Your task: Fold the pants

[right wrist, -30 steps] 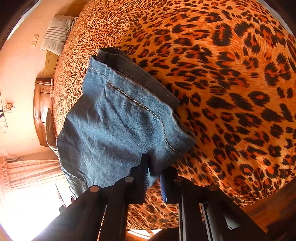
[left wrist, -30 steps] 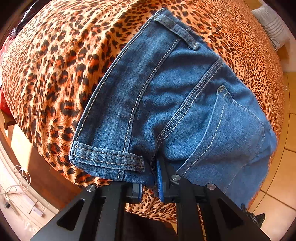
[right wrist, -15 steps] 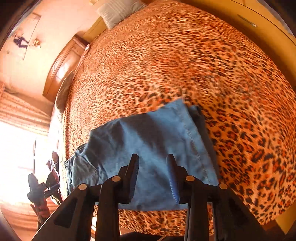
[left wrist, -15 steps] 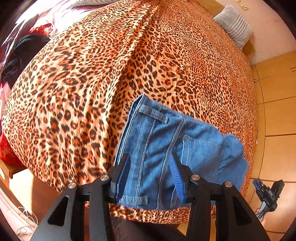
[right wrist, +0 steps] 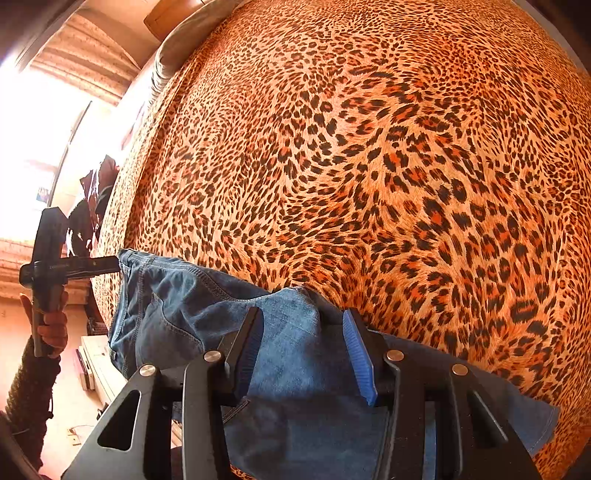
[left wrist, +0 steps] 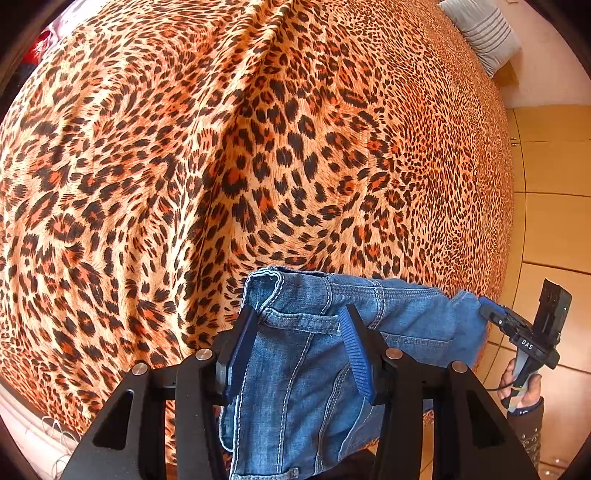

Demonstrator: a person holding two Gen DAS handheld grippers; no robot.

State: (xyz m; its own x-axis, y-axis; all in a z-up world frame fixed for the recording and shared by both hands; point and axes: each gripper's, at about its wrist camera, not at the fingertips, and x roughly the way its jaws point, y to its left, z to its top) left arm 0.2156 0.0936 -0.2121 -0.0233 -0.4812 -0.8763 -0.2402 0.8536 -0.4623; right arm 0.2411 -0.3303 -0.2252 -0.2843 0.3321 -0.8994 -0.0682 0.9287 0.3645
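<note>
Folded blue jeans [left wrist: 295,369] lie at the near edge of the leopard-print bed [left wrist: 258,147], waistband end under my left gripper. My left gripper [left wrist: 299,332] is open, its blue pads spread above the waistband and belt loop, holding nothing. In the right wrist view the same jeans [right wrist: 295,387] lie flat, and my right gripper [right wrist: 303,339] is open above the leg end, empty. Each gripper shows in the other's view: the right one [left wrist: 532,339] at the jeans' right end, the left one [right wrist: 48,258] at their left end.
A striped pillow [left wrist: 484,33] lies at the bed's far right corner. Wooden wardrobe doors [left wrist: 554,184] stand to the right. Dark clothes [right wrist: 92,206] hang near a bright window. A grey pillow [right wrist: 184,44] lies at the bed's head.
Both grippers let go of the jeans, opened wide and pulled back and up from them. The jeans now lie folded at the bed's near edge.
</note>
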